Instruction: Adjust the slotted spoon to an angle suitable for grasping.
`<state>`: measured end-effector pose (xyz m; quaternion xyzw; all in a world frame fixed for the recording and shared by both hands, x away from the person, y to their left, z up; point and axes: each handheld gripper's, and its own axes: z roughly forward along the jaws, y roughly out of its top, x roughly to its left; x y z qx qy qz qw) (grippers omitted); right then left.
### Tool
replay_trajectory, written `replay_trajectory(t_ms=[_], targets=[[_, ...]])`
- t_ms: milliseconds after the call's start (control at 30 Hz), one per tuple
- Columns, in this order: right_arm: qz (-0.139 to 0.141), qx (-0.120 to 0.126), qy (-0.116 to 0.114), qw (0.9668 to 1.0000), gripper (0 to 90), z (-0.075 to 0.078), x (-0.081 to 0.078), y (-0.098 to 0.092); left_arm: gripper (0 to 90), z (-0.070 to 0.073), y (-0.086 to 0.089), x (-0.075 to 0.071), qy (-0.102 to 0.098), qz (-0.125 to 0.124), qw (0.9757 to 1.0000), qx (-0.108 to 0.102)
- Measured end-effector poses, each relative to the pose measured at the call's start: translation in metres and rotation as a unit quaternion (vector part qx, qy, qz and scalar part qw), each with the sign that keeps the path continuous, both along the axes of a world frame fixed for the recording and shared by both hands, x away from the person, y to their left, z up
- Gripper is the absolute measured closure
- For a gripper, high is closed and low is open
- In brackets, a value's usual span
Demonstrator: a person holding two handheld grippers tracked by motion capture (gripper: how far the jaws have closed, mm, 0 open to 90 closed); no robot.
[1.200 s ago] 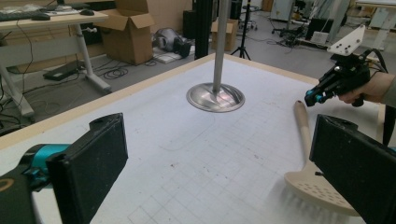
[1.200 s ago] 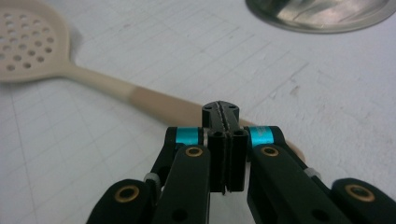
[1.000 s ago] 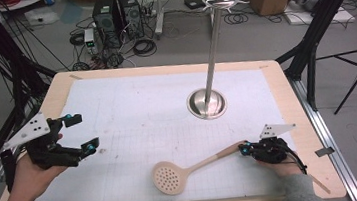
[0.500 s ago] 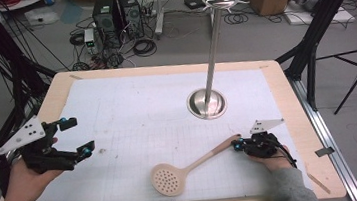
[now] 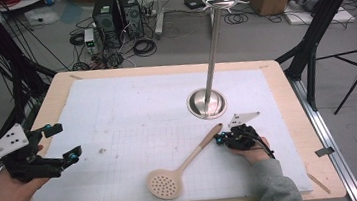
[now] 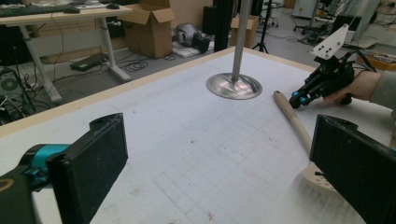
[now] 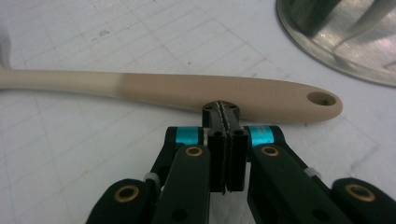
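A beige slotted spoon (image 5: 192,154) lies on the white gridded mat (image 5: 132,110), head (image 5: 165,184) toward the near edge, handle pointing at the stand. My right gripper (image 5: 219,139) is shut with nothing between its jaws. In the right gripper view its tips (image 7: 221,109) press against the side of the spoon handle (image 7: 163,86), near the hanging hole (image 7: 319,98). At the mat's left edge my left gripper (image 5: 66,141) is held wide open and empty. In the left gripper view, its jaws frame the mat, with the spoon handle (image 6: 292,116) and the right gripper (image 6: 295,99) beyond.
A metal stand with a round base (image 5: 207,103) and tall pole (image 5: 213,46) rises just beyond the spoon's handle end; its base (image 7: 336,51) lies close to the right gripper. The wooden table rim (image 5: 296,118) surrounds the mat.
The right gripper has moved left and away from the person, pushing the handle end so the spoon swung toward the stand. The left gripper has drifted slightly left and nearer.
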<state>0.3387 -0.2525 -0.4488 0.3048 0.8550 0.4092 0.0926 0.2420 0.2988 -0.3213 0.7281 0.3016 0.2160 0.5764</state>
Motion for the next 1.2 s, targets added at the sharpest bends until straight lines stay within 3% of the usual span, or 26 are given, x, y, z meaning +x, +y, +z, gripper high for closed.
replay_trajectory(t_ms=[567, 1067, 1200], targets=[[0.046, -0.002, -0.003, 0.9989, 90.0, 0.000, 0.018, 0.052, 4.7, 0.000, 0.021, -0.015, -0.002, 0.026, 0.9997, -0.002], [0.053, -0.003, -0.010, 0.9985, 90.0, 0.000, 0.032, 0.082, 4.7, -0.003, 0.034, -0.028, 0.002, 0.044, 0.9990, 0.002], [0.066, 0.020, -0.019, 0.9975, 90.0, 0.013, 0.025, 0.086, 4.7, -0.001, 0.036, -0.029, -0.002, 0.046, 0.9990, 0.000]])
